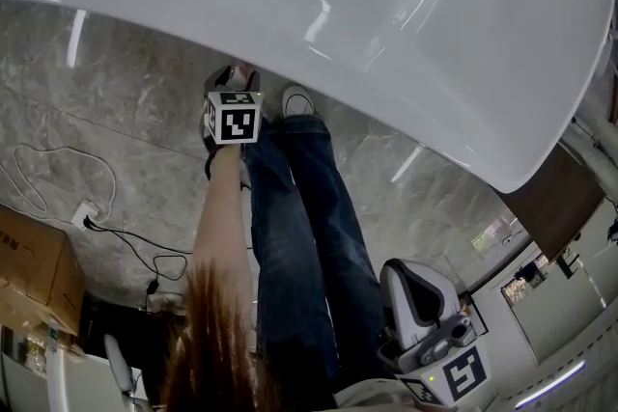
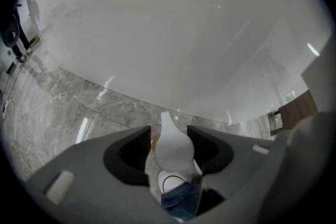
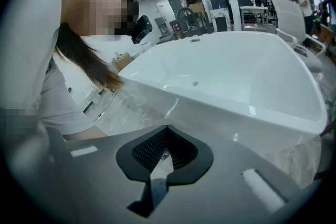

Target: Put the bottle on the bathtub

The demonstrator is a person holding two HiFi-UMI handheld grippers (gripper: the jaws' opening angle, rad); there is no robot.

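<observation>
A white bottle with a narrow tip shows in the left gripper view between the widely spread jaws of my left gripper. It stands close to both jaws, and I see no pad pressing on it. That gripper points down at the floor beside the white bathtub, next to a white shoe; in the head view its marker cube hides the bottle. My right gripper is shut and empty, held low at the right, facing the tub.
Grey marble floor runs under the tub's curved side. A cardboard box, cables and a plug block lie at the left. The person's jeans-clad legs stand between the grippers. A faucet rises behind the tub.
</observation>
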